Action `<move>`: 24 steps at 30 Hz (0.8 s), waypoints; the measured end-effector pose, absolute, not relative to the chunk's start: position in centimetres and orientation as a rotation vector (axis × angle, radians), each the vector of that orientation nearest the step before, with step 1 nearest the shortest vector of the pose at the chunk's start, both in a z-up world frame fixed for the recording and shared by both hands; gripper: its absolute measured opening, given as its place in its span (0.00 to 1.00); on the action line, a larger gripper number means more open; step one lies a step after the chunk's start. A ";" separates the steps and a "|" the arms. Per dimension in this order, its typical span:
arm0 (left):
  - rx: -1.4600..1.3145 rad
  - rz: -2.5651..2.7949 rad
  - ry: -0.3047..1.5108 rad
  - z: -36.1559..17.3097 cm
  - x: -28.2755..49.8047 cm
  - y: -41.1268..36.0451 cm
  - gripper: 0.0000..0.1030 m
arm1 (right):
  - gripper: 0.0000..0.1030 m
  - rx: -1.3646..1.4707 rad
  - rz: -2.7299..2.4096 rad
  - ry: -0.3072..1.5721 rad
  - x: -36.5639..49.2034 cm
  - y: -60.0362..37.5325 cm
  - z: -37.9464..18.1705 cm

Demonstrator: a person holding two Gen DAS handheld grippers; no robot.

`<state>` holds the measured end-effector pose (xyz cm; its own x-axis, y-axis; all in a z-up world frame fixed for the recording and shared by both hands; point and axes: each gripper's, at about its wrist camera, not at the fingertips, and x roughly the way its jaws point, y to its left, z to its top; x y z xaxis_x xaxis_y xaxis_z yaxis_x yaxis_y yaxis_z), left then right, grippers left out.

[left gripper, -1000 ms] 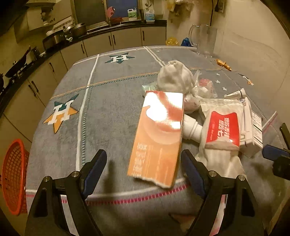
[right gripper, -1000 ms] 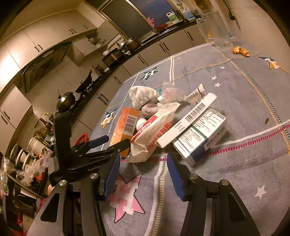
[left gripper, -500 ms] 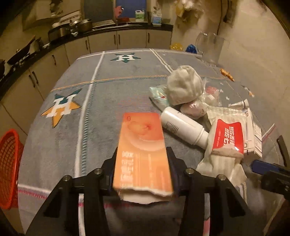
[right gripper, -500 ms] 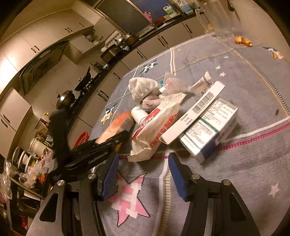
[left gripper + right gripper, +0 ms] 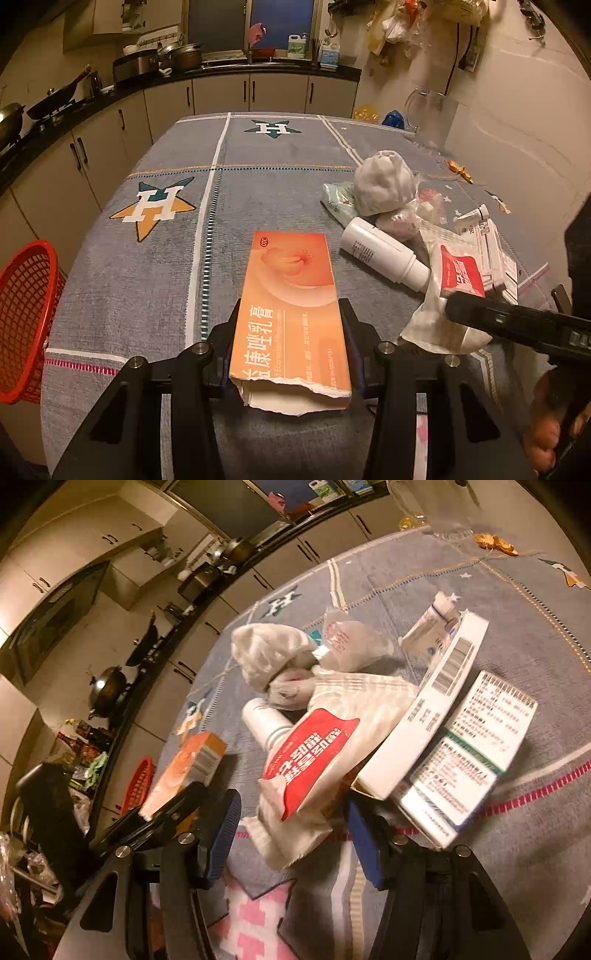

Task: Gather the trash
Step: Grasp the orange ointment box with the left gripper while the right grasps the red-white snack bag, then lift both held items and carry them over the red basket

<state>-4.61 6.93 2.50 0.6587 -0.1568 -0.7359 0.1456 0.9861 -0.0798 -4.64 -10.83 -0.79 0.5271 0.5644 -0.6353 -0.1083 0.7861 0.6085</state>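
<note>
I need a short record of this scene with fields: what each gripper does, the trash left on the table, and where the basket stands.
left gripper: shut on the orange box, torn end toward the camera
right gripper: open, jaws astride the red-label pouch, pads not pressing
trash on table: white bottle, wadded paper, two white boxes, small wrappers
basket: red, beside the table's left edge, below the top
table: grey cloth with stars

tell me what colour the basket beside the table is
Red, a mesh-sided basket at the table's left edge; it shows best in the left wrist view.
</note>
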 end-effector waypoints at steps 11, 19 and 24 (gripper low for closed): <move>-0.043 -0.161 0.822 2.6 -5.9 7.7 0.44 | 0.37 0.461 0.469 0.855 -6.6 -10.1 0.1; -0.057 -0.151 0.807 2.9 -7.0 8.3 0.44 | 0.37 0.376 0.511 0.790 -8.7 -9.2 1.5; -0.062 -0.144 0.801 3.2 -7.5 8.8 0.44 | 0.37 0.347 0.531 0.779 -9.3 -8.7 1.8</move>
